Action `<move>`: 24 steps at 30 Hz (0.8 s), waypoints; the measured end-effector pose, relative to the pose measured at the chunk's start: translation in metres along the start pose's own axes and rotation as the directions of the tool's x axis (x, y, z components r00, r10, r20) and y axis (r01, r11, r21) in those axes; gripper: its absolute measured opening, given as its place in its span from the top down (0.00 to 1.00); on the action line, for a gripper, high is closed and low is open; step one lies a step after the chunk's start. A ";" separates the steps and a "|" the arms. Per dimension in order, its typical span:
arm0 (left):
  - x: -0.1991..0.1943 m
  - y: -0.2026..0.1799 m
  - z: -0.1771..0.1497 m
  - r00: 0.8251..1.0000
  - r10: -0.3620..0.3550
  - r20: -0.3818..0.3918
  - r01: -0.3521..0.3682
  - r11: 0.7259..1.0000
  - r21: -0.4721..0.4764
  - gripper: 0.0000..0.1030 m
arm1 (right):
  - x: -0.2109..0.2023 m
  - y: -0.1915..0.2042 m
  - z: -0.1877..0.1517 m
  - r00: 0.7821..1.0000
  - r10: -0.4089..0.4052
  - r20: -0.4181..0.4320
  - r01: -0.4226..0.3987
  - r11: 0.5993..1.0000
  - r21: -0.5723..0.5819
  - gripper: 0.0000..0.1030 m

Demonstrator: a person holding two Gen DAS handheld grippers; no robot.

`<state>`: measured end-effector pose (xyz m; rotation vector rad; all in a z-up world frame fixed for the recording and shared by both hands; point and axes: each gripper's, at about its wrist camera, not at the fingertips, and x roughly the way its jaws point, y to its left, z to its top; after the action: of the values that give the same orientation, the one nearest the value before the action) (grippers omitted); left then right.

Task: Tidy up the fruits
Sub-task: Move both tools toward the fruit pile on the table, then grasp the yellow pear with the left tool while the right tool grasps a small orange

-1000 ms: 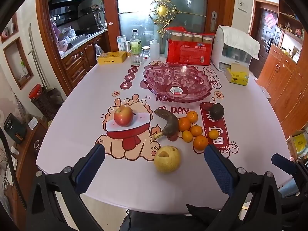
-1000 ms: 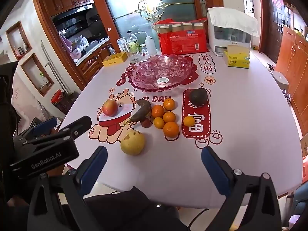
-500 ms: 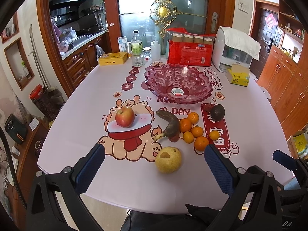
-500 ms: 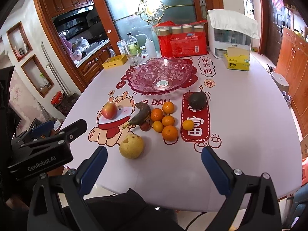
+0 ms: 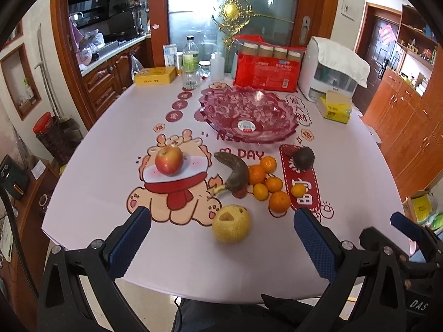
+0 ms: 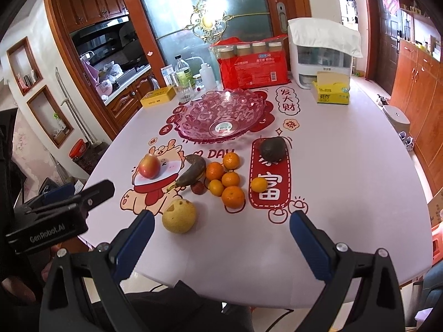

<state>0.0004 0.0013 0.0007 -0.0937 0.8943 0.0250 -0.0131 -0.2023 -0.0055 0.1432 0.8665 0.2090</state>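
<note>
A pink glass bowl [image 5: 249,116] [image 6: 221,116] stands empty at the table's middle back. In front of it lie a red apple [image 5: 169,160] [image 6: 149,166], a dark banana [image 5: 235,171] [image 6: 193,173], several small oranges [image 5: 265,182] [image 6: 225,179], a dark avocado [image 5: 303,157] [image 6: 272,148] and a yellow pear [image 5: 231,223] [image 6: 179,215]. My left gripper [image 5: 221,238] is open and empty at the near table edge, the pear just beyond its fingers. My right gripper [image 6: 221,238] is open and empty, right of the pear.
At the table's back stand a red package [image 5: 267,69], a white appliance [image 5: 329,66], a yellow tissue box [image 5: 333,108], a yellow tin [image 5: 155,75], bottles and a glass [image 5: 191,76]. Wooden cabinets [image 5: 409,116] stand at the right, a kitchen doorway at the left.
Both grippers have moved a little forward toward the table, so the fruit sits slightly lower and closer. Nothing on the table has moved.
</note>
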 end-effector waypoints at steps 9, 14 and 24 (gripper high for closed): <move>0.030 -0.005 -0.001 0.993 -0.039 -0.114 0.036 0.999 -0.033 0.01 | 0.016 -0.012 -0.005 0.996 -0.093 -0.012 0.092 0.994 -0.052 0.04; 0.060 -0.005 -0.002 0.977 -0.069 -0.202 0.056 0.996 -0.069 0.01 | 0.020 -0.021 -0.009 0.989 -0.149 -0.009 0.147 0.986 -0.078 0.04; 0.138 0.002 -0.005 0.912 -0.087 -0.400 0.039 0.991 -0.126 0.04 | 0.055 -0.023 -0.015 0.978 -0.211 0.009 0.208 0.956 -0.208 0.05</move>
<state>0.0829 0.0002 -0.1105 -0.2427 1.3063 -0.0031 0.0126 -0.2110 -0.0603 -0.1457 0.8606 0.1008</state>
